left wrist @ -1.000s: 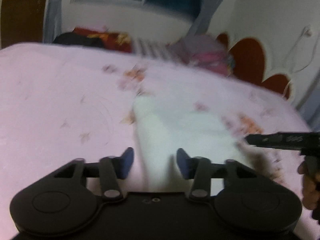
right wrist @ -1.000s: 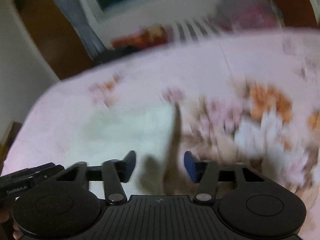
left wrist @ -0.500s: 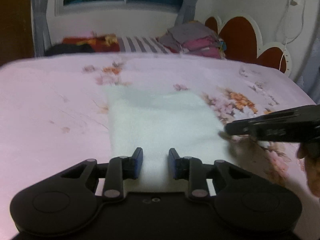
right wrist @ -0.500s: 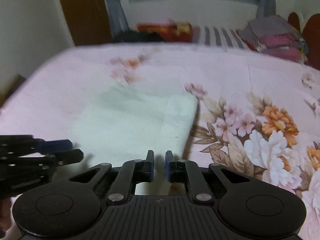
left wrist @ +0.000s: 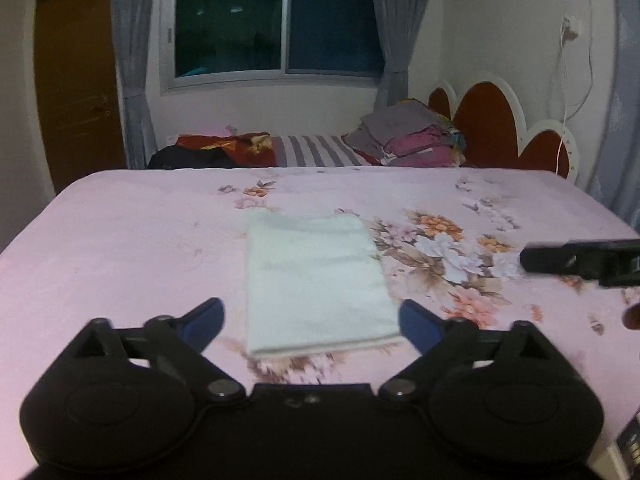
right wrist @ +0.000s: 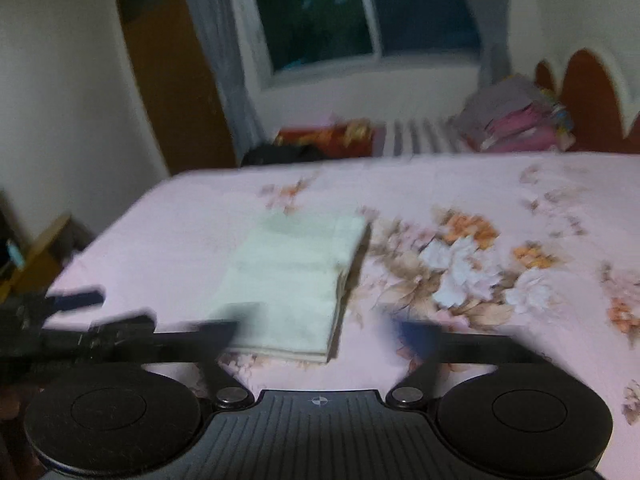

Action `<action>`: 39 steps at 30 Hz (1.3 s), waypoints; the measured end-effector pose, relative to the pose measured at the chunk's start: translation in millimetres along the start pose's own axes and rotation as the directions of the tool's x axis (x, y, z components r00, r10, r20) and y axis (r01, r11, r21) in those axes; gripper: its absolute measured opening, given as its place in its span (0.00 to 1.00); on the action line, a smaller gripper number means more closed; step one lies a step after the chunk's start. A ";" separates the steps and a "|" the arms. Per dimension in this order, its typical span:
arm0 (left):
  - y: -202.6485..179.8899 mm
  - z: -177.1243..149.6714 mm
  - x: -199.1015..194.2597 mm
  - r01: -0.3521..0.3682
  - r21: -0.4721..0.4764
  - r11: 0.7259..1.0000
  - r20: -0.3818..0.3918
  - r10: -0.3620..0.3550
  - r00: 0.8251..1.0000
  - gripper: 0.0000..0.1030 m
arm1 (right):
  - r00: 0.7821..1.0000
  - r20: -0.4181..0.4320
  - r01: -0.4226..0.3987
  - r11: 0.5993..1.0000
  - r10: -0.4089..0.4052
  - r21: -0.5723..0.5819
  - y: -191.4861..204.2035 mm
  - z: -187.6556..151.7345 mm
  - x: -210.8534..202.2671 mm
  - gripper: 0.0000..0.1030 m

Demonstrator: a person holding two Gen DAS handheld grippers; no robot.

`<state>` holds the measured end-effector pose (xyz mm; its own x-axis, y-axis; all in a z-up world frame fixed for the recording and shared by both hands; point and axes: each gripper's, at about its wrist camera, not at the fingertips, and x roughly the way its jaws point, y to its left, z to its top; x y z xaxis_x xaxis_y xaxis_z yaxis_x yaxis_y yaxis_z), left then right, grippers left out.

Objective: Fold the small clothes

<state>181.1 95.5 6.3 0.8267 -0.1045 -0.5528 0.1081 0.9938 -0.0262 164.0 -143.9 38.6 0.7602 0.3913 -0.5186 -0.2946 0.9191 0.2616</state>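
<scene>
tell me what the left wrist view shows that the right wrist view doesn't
Only the left wrist view shows the wall socket with its white cable right of the headboard, and the right tool entering from the right edge.

Only the right wrist view shows the wooden furniture beside the bed at far left, the left tool entering from the left edge, and the layered right edge of the folded white cloth.

Both show the folded white cloth lying flat on the pink floral bedsheet, the window, the stack of folded clothes, and an open tool held clear of the cloth.
</scene>
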 end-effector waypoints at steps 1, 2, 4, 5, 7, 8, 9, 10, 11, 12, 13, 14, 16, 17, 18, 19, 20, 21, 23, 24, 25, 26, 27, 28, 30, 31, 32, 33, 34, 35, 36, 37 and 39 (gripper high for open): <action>-2.2 -2.3 -9.4 -0.017 -0.013 1.000 0.017 0.017 1.000 1.00 | 0.999 0.040 0.001 1.000 0.000 -0.019 3.5 -1.6 -13.7 1.00; -4.6 -4.7 -18.4 -0.043 -0.020 0.999 0.028 0.044 0.999 1.00 | 0.999 0.044 0.010 0.999 -0.008 -0.033 6.4 -2.1 -20.0 1.00; -10.1 -7.9 -32.5 -0.090 -0.008 0.996 0.027 0.090 0.996 1.00 | 0.999 0.037 0.029 0.998 -0.027 -0.050 11.0 -2.6 -33.9 1.00; -11.6 -9.5 -40.3 -0.099 -0.008 0.995 0.043 0.100 0.994 1.00 | 0.999 0.036 0.037 0.998 -0.035 -0.056 13.9 -3.6 -41.2 1.00; -13.9 -11.9 -54.3 -0.095 -0.009 0.995 0.063 0.095 0.993 1.00 | 0.999 0.028 0.038 0.997 -0.036 -0.068 18.9 -7.6 -53.1 1.00; -14.5 -13.1 -60.1 -0.094 -0.014 0.996 0.065 0.094 0.993 1.00 | 0.999 0.027 0.046 0.996 -0.044 -0.071 22.0 -10.0 -58.0 1.00; -15.1 -14.7 -65.2 -0.094 -0.021 0.995 0.069 0.095 0.993 1.00 | 0.998 0.028 0.054 0.996 -0.052 -0.072 23.8 -12.8 -61.8 1.00; -15.4 -15.9 -69.7 -0.089 -0.024 0.996 0.074 0.091 0.993 1.00 | 0.998 0.026 0.055 0.996 -0.053 -0.073 26.4 -15.5 -65.8 1.00; -15.9 -17.2 -73.6 -0.086 -0.024 0.996 0.077 0.087 0.993 1.00 | 0.998 0.019 0.055 0.996 -0.054 -0.070 27.6 -19.3 -68.3 1.00; -16.8 -19.5 -77.8 -0.088 -0.025 0.996 0.081 0.090 0.993 1.00 | 0.998 0.009 0.061 0.996 -0.061 -0.069 29.7 -23.7 -70.1 1.00; -17.3 -20.5 -80.6 -0.091 -0.023 0.996 0.085 0.093 0.992 1.00 | 0.998 0.001 0.068 0.995 -0.068 -0.073 30.9 -27.1 -70.3 1.00; -17.8 -21.7 -83.8 -0.092 -0.022 0.995 0.089 0.094 0.992 1.00 | 0.998 0.000 0.067 0.995 -0.067 -0.078 33.3 -29.7 -73.3 1.00; -18.2 -24.0 -89.6 -0.088 -0.023 0.996 0.090 0.090 0.992 1.00 | 0.998 -0.001 0.064 0.995 -0.064 -0.083 36.0 -34.3 -77.5 1.00; -18.3 -25.3 -91.7 -0.086 -0.023 0.996 0.091 0.087 0.992 1.00 | 0.998 0.001 0.066 0.994 -0.066 -0.083 36.4 -36.2 -79.6 1.00; -19.2 -26.3 -94.1 -0.084 -0.025 0.996 0.094 0.086 0.992 1.00 | 0.998 0.006 0.068 0.994 -0.067 -0.082 37.3 -37.4 -82.8 1.00; -19.9 -26.8 -95.7 -0.082 -0.025 0.996 0.098 0.084 0.992 1.00 | 0.998 0.010 0.068 0.994 -0.068 -0.080 38.1 -38.4 -85.8 1.00; -20.4 -27.5 -97.5 -0.080 -0.025 0.996 0.101 0.082 0.992 1.00 | 0.998 0.011 0.068 0.995 -0.068 -0.079 38.9 -39.1 -88.7 1.00; -21.0 -27.6 -98.5 -0.078 -0.025 0.997 0.104 0.080 0.991 1.00 | 0.998 0.010 0.069 0.995 -0.068 -0.078 39.1 -39.0 -89.8 1.00; -22.7 -28.1 -102.0 -0.074 -0.027 0.997 0.114 0.077 0.991 1.00 | 0.997 0.013 0.074 0.994 -0.073 -0.081 40.2 -38.7 -92.8 1.00; -23.4 -28.2 -103.5 -0.072 -0.026 0.997 0.118 0.074 0.990 1.00 | 0.997 0.016 0.077 0.994 -0.076 -0.082 40.8 -38.5 -94.6 1.00; -24.4 -28.5 -104.7 -0.069 -0.024 0.997 0.121 0.072 0.990 1.00 | 0.997 0.017 0.076 0.994 -0.075 -0.083 40.0 -38.0 -96.0 1.00; -25.1 -28.3 -105.9 -0.068 -0.024 0.997 0.123 0.071 0.990 1.00 | 0.997 0.019 0.075 0.994 -0.074 -0.083 40.2 -37.8 -97.8 1.00; -25.6 -28.4 -106.1 -0.066 -0.024 0.998 0.125 0.069 0.990 1.00 | 0.997 0.022 0.075 0.994 -0.073 -0.084 39.8 -37.7 -100.0 1.00; -26.1 -28.5 -106.6 -0.064 -0.022 0.998 0.126 0.066 0.990 1.00 | 0.997 0.025 0.076 0.994 -0.074 -0.084 39.5 -37.6 -102.3 1.00; -27.7 -28.2 -106.7 -0.062 -0.022 0.998 0.128 0.064 0.990 1.00 | 0.997 0.025 0.075 0.994 -0.073 -0.085 40.6 -36.9 -105.1 1.00; -27.8 -28.1 -106.8 -0.058 -0.023 0.998 0.128 0.060 0.990 1.00 | 0.997 0.027 0.073 0.994 -0.071 -0.087 40.9 -36.3 -106.1 1.00; -28.0 -28.0 -106.7 -0.054 -0.024 0.998 0.128 0.057 0.990 1.00 | 0.997 0.031 0.078 0.993 -0.075 -0.087 41.0 -35.9 -107.1 1.00; -28.1 -28.5 -107.6 -0.053 -0.024 0.998 0.127 0.056 0.990 1.00 | 0.996 0.031 0.083 0.993 -0.080 -0.087 41.1 -35.0 -107.5 1.00; -28.3 -28.5 -107.7 -0.053 -0.023 0.998 0.128 0.055 0.990 1.00 | 0.996 0.032 0.084 0.993 -0.082 -0.086 40.8 -34.6 -107.9 1.00; -28.1 -28.7 -107.8 -0.053 -0.022 0.998 0.128 0.055 0.990 1.00 | 0.996 0.032 0.085 0.993 -0.082 -0.083 40.5 -34.4 -108.1 1.00; -28.1 -28.7 -107.6 -0.053 -0.022 0.998 0.128 0.055 0.990 1.00 | 0.996 0.032 0.086 0.993 -0.084 -0.079 40.1 -34.1 -108.5 1.00; -28.4 -28.8 -107.8 -0.054 -0.023 0.998 0.128 0.056 0.990 1.00 | 0.996 0.031 0.086 0.993 -0.084 -0.076 39.9 -34.1 -108.6 1.00; -28.1 -28.8 -107.6 -0.054 -0.022 0.998 0.127 0.056 0.990 1.00 | 0.996 0.028 0.085 0.994 -0.084 -0.074 39.6 -34.3 -109.2 1.00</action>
<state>73.2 80.0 42.6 0.8949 -0.0524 -0.4432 0.0510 0.9986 -0.0151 49.5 -148.6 77.6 0.7982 0.3116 -0.5155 -0.2706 0.9501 0.1554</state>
